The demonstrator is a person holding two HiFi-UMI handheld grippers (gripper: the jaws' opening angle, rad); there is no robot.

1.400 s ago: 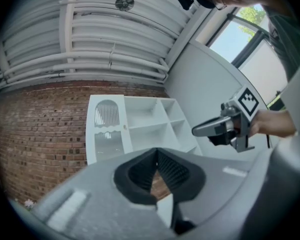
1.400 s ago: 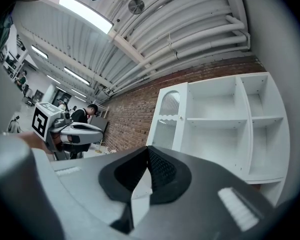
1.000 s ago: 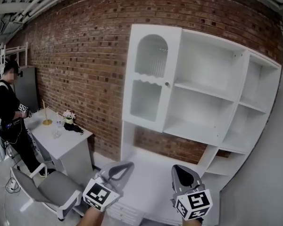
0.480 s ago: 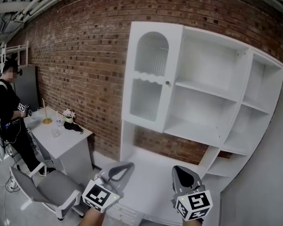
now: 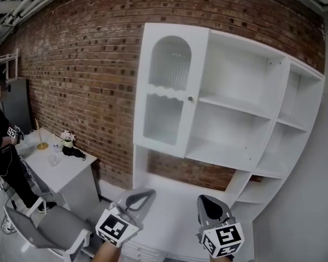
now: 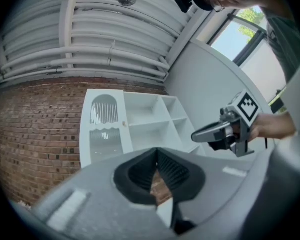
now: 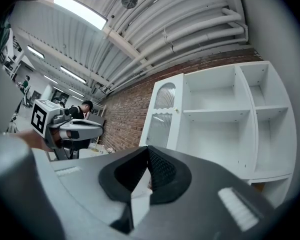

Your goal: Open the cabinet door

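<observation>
White cabinet door point(image 5: 165, 91) is sitting closed, up ahead and well apart from me, so I'm holding my left gripper point(image 5: 138, 197) and right gripper point(image 5: 210, 203) low, jaws clenched on nothing, aiming for its knob point(image 5: 190, 98).

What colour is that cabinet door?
The cabinet door is white with ribbed glass panels, clearest in the head view.

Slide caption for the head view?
White cabinet with door closed; left gripper and right gripper held low, both shut, empty.
</observation>
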